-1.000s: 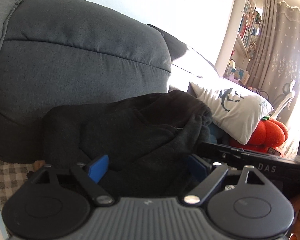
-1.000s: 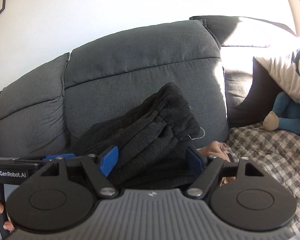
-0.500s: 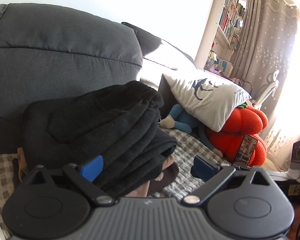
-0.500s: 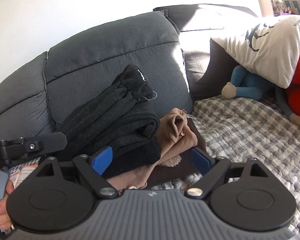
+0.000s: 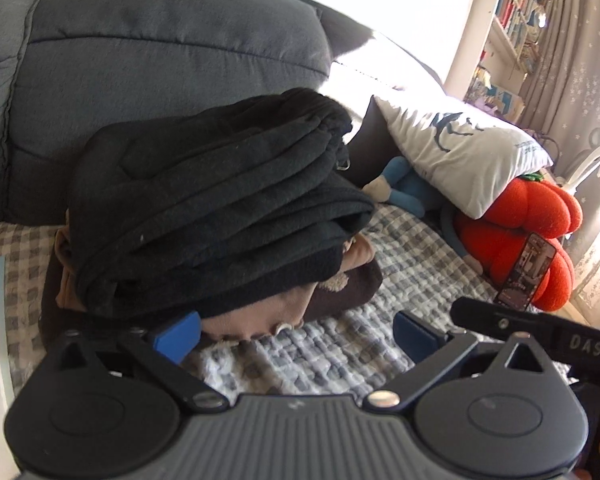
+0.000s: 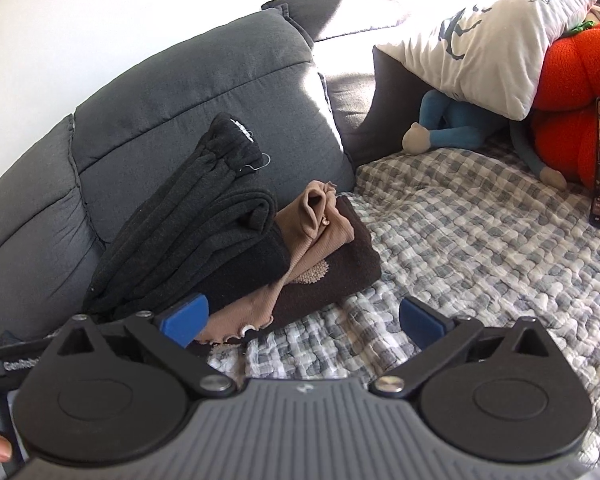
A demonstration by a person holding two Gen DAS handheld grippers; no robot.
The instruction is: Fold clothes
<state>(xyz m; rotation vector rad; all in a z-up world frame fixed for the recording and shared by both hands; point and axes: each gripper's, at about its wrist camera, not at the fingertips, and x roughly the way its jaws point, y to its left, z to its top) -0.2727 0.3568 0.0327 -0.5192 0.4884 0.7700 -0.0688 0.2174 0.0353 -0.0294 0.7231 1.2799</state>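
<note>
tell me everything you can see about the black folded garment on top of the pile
The black garment looks like thick, fleecy knit, folded into several layers with a gathered, elastic-looking band at its upper end and a loose thread there. It lies tilted, leaning on the grey sofa backrest, atop a tan top and a dark brown piece. Neither gripper touches it.

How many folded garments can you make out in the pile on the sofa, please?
3, possibly more hidden: the black garment on top, the tan garment beneath it, and the dark brown garment at the bottom.

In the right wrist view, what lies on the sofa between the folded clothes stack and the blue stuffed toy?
Only bare checked blanket shows between the folded clothes stack and the blue stuffed toy in the right wrist view.
</note>
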